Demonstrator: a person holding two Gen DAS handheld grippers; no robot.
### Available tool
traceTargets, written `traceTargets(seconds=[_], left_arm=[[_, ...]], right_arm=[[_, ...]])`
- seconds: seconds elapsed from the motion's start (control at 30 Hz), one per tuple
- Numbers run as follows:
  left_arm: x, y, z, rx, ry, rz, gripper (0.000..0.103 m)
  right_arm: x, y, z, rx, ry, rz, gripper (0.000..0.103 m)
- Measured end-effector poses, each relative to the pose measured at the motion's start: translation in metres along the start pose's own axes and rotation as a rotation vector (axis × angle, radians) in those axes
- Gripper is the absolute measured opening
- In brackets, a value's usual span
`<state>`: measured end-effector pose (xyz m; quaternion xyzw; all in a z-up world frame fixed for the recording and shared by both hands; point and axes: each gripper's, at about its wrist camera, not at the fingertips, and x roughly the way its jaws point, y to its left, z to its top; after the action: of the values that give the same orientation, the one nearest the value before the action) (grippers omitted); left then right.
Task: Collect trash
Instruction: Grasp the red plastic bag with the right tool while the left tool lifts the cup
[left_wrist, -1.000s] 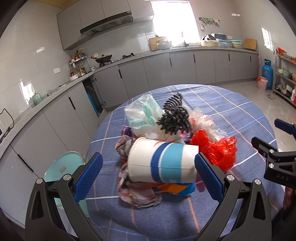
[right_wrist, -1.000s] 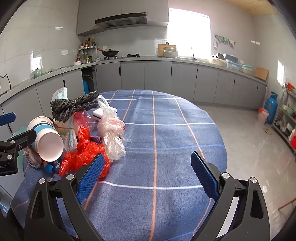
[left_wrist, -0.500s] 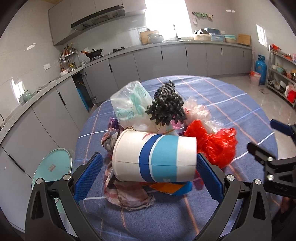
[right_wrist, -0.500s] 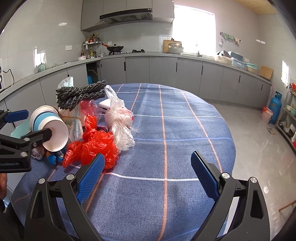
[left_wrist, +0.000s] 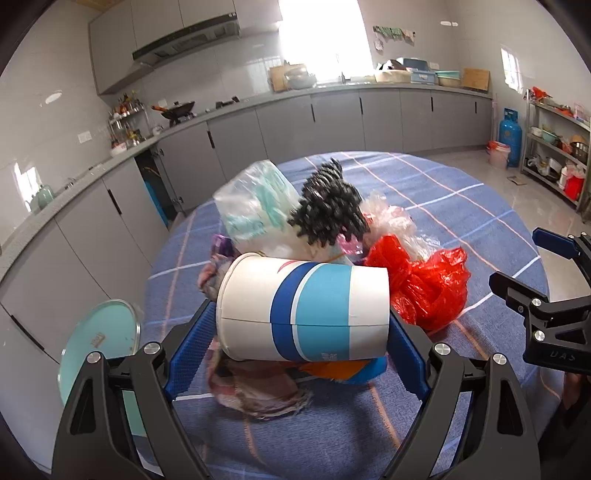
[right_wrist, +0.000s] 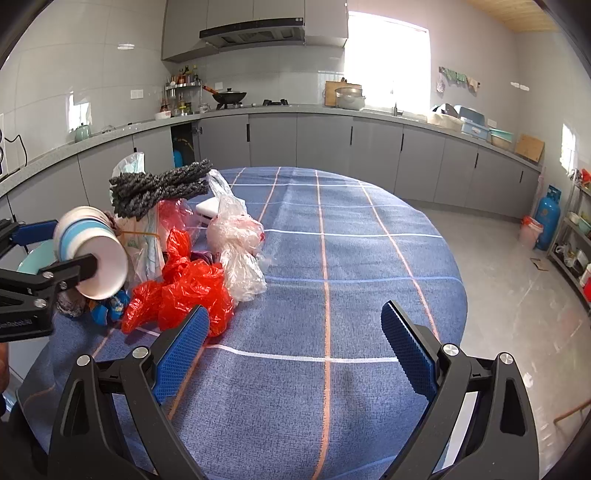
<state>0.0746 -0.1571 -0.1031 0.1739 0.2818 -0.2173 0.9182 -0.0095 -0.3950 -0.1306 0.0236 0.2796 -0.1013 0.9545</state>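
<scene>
My left gripper (left_wrist: 301, 338) is shut on a white paper cup with blue bands (left_wrist: 303, 308), held sideways above the trash heap; the cup also shows in the right wrist view (right_wrist: 90, 253). The heap on the blue checked tablecloth (right_wrist: 332, 258) holds a red plastic bag (left_wrist: 424, 284), a clear bag (right_wrist: 238, 245), a black knitted bundle (left_wrist: 328, 208), a pale green printed bag (left_wrist: 255, 206) and a crumpled cloth (left_wrist: 258, 384). My right gripper (right_wrist: 295, 350) is open and empty, right of the red bag (right_wrist: 184, 291).
A round turquoise lid or stool (left_wrist: 99, 350) sits left of the table, below its edge. Grey kitchen cabinets (right_wrist: 295, 140) run along the back. A blue gas cylinder (right_wrist: 548, 218) and shelves stand at the far right.
My left gripper has closed on the paper cup and lifted it slightly off the heap. My right gripper has stayed open and shifted a little toward the heap.
</scene>
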Motion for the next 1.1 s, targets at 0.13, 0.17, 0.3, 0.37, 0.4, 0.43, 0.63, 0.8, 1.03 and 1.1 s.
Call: traceTargets(seconds=[0.13, 0.17, 0.3, 0.37, 0.4, 0.43, 0.63, 0.8, 1.03, 1.1], left_arm=[[-0.021, 0.004, 0.004, 0.006, -0.051, 0.036, 0.085], [-0.025, 0.005, 0.004, 0.009, -0.061, 0.053, 0.085], [-0.042, 0.015, 0.006, 0.001, -0.103, 0.113, 0.085], [-0.048, 0.019, 0.005, 0.002, -0.120, 0.134, 0.085], [-0.050, 0.022, 0.005, 0.002, -0.123, 0.146, 0.085], [-0.051, 0.025, 0.004, 0.003, -0.124, 0.158, 0.085], [-0.048, 0.040, -0.004, 0.001, -0.100, 0.204, 0.085], [-0.048, 0.049, -0.013, 0.001, -0.084, 0.217, 0.085], [-0.050, 0.057, -0.013, -0.020, -0.093, 0.245, 0.085], [-0.053, 0.057, -0.011, -0.022, -0.101, 0.245, 0.085]], right_arm=[[0.000, 0.001, 0.004, -0.005, -0.007, 0.017, 0.089], [0.000, 0.002, 0.005, -0.008, -0.002, 0.028, 0.082], [0.001, 0.008, 0.012, 0.000, 0.011, 0.075, 0.076], [-0.001, 0.012, 0.014, -0.002, 0.010, 0.100, 0.073], [-0.002, 0.017, 0.016, -0.011, 0.006, 0.114, 0.073], [-0.002, 0.021, 0.017, -0.021, 0.005, 0.119, 0.073], [0.017, 0.042, 0.017, -0.068, 0.049, 0.142, 0.072], [0.033, 0.049, 0.013, -0.073, 0.130, 0.203, 0.041], [0.013, 0.046, 0.017, -0.085, 0.078, 0.206, 0.009], [0.002, 0.043, 0.021, -0.085, 0.047, 0.200, 0.008]])
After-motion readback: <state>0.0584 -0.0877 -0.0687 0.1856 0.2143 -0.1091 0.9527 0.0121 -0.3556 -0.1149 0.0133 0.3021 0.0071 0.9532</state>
